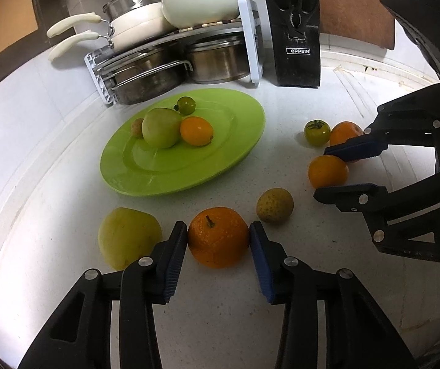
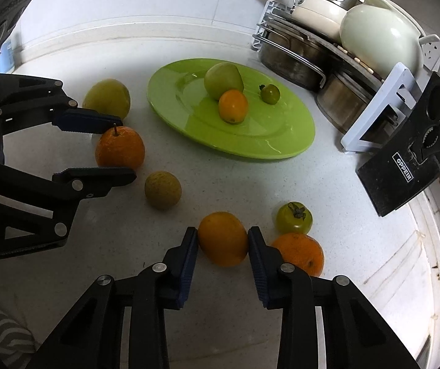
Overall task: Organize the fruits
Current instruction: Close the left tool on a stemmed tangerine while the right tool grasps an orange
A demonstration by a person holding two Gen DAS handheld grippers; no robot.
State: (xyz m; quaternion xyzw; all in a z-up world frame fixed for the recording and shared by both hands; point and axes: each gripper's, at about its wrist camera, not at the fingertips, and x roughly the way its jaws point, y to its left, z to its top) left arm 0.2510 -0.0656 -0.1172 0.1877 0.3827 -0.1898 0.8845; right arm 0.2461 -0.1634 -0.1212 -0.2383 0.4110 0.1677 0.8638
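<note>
My left fingers (image 1: 218, 236) pinch a stemmed orange (image 1: 218, 236) that sits on the white surface (image 1: 50, 160), 1 blue pad pressed to each side of it. My right fingers (image 2: 222, 240) pinch a smooth orange (image 2: 223, 238) the same way, also down on the surface. A yellow-green apple (image 1: 127, 236) lies just beside my left fingers, and a speckled brownish-green fruit (image 1: 274, 205) sits between the 2 held oranges. Close to my right fingers lie a green tomato (image 2: 294, 217) and a third orange (image 2: 300, 253), which touches the outer right pad. The green plate (image 1: 220, 160) lies farther back, carrying a large green apple (image 1: 161, 127), a small orange fruit (image 1: 196, 130), a small green tomato (image 1: 186, 104) and a reddish fruit (image 1: 137, 127) half hidden behind the apple. Behind the plate stands a rack of pots (image 1: 170, 58) and a black knife block (image 1: 295, 27)
</note>
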